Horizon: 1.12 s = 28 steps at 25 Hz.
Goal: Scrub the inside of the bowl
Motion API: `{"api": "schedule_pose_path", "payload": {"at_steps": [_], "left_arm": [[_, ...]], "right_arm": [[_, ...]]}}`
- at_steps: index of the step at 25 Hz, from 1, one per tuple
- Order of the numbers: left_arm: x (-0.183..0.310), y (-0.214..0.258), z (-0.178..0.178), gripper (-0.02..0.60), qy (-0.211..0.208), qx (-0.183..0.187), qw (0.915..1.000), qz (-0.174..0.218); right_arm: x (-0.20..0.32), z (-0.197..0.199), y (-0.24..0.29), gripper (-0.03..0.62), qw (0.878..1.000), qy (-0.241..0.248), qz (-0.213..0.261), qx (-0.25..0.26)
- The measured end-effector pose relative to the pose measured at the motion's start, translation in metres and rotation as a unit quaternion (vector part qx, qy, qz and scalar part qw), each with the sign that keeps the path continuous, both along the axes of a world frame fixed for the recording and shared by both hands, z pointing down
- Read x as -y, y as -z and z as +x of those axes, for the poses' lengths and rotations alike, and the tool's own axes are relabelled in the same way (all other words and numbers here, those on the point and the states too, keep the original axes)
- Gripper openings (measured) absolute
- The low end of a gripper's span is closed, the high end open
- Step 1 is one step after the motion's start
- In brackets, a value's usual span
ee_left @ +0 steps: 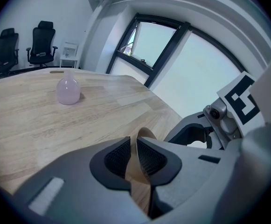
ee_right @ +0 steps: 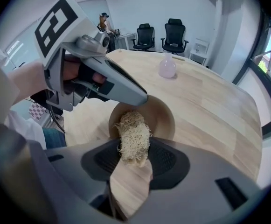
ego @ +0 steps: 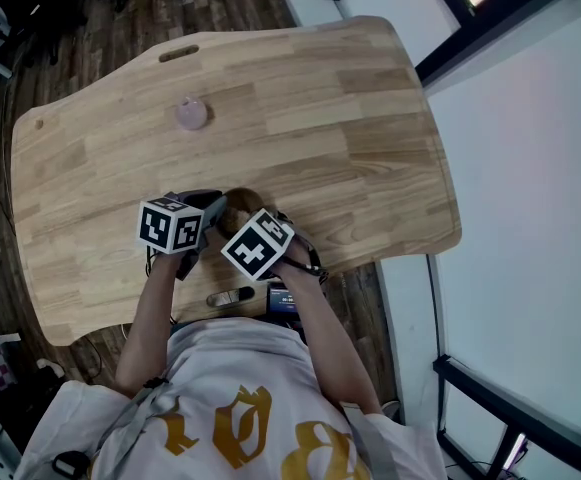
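Nearest, at 6 o'clock in the head view, is the person's white shirt (ego: 240, 398) with gold print; both forearms reach up from it to the near edge of the pale wooden table (ego: 320, 98).

The right gripper (ee_right: 134, 155) comes at the task's thing from about 5 o'clock. Its jaws are nearly together and pinch a wad of pale, stringy fibre scrubber (ee_right: 133, 134) between the ribbed pads. The free end of the scrubber sticks out past the fingertips and dips into the hollow of the bowl (ee_right: 161, 118); whether it presses on the wall cannot be told.

The left gripper (ee_left: 136, 153) comes in from about 9 o'clock. Its jaws stand only a thin gap apart, and that gap is filled by the bowl's rim, one pad inside the wall and one outside, so the bowl is clamped. In the right gripper view this grip sits at about 12 o'clock on the rim.

The bowl is small, tan and wooden-looking, and rests on the table close to its near edge, between the two marker cubes.

Farther out, at about 11 o'clock from the bowl and well apart from it, a pink translucent vase (ego: 191, 114) stands upright on the table.

Beyond the far edge, black office chairs (ee_right: 175, 31) stand by a white wall.
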<state>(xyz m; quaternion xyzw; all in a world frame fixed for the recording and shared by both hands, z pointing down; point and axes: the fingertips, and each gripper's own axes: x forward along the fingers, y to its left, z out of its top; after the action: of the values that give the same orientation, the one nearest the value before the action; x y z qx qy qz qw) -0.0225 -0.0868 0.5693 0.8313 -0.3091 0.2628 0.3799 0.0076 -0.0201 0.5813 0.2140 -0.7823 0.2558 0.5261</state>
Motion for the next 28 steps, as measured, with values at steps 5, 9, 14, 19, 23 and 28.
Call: {"api": "schedule_pose_path", "payload": {"at_steps": [5, 9, 14, 19, 23, 28], "left_arm": [[-0.003, 0.001, 0.002, 0.037, -0.012, 0.005, 0.9999, 0.001], [-0.005, 0.000, 0.006, 0.037, -0.016, 0.002, 0.9999, -0.004], [-0.004, 0.000, 0.006, 0.037, -0.014, -0.008, 0.9998, -0.007], [-0.001, 0.001, 0.004, 0.037, -0.006, -0.009, 0.9999, -0.003], [0.004, 0.003, -0.001, 0.037, 0.002, 0.000, 0.9999, 0.014], [0.006, 0.004, -0.003, 0.037, 0.008, 0.001, 0.9998, 0.017]], "right_arm": [[0.005, 0.011, -0.005, 0.172, 1.000, -0.018, 0.002, -0.020], [0.017, 0.020, -0.004, 0.172, 0.998, -0.040, 0.027, -0.032], [0.026, 0.017, 0.001, 0.172, 0.998, -0.039, 0.055, -0.010], [0.017, 0.000, 0.006, 0.172, 0.999, -0.010, 0.043, 0.019], [0.007, -0.010, 0.007, 0.172, 0.999, 0.005, 0.019, 0.037], [0.002, -0.006, 0.003, 0.172, 1.000, 0.005, 0.001, 0.024]]}}
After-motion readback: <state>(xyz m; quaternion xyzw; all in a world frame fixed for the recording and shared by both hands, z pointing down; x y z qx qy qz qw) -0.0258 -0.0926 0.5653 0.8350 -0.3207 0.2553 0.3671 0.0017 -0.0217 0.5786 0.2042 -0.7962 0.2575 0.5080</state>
